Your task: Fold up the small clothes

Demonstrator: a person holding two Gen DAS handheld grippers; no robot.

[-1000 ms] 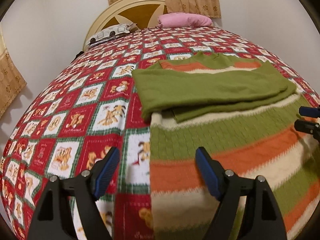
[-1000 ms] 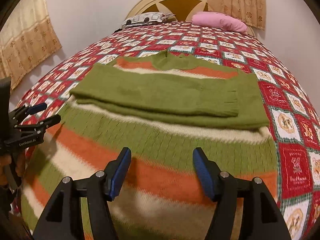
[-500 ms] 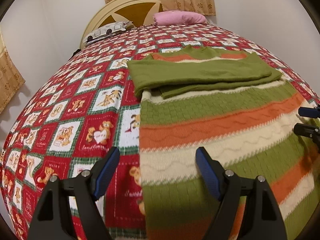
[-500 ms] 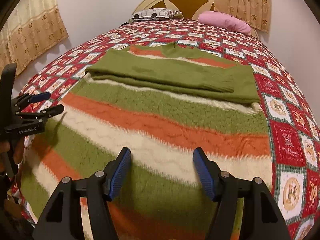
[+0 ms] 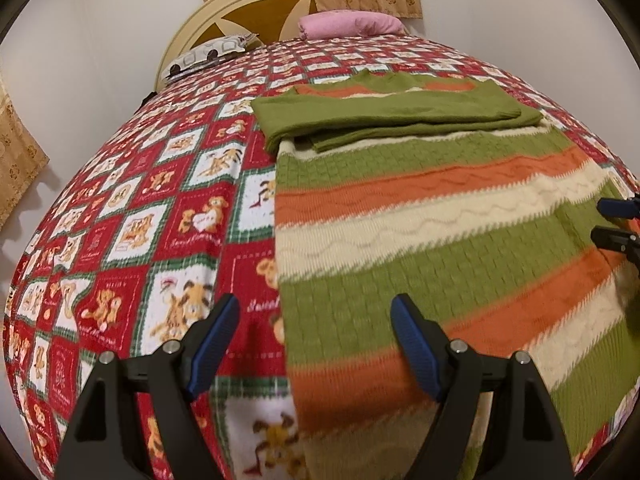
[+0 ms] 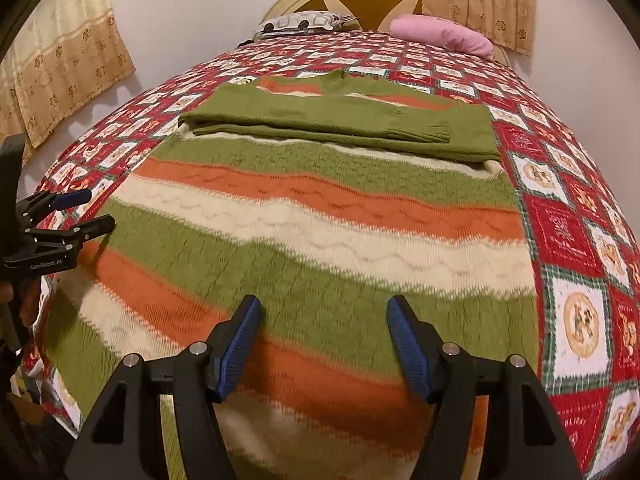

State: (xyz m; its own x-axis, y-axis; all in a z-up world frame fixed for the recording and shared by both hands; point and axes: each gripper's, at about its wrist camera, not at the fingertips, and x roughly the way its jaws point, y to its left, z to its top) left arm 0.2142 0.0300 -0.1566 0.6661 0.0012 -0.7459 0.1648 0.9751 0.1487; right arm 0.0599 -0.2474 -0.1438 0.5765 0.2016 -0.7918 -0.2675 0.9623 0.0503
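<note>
Striped sweater [image 6: 320, 216] lies flat on the bed [image 5: 132, 216], both green sleeves [image 6: 320, 120] folded across the chest, ready, I'd say, for the hem fold. Left gripper [image 5: 316, 344] and right gripper [image 6: 320, 344] hover near the hem, fingers apart, holding nothing.

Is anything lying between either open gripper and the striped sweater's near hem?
Nothing visible. The left gripper and right gripper hang open directly over the striped sweater; its folded green sleeves lie far up by the collar.
</note>
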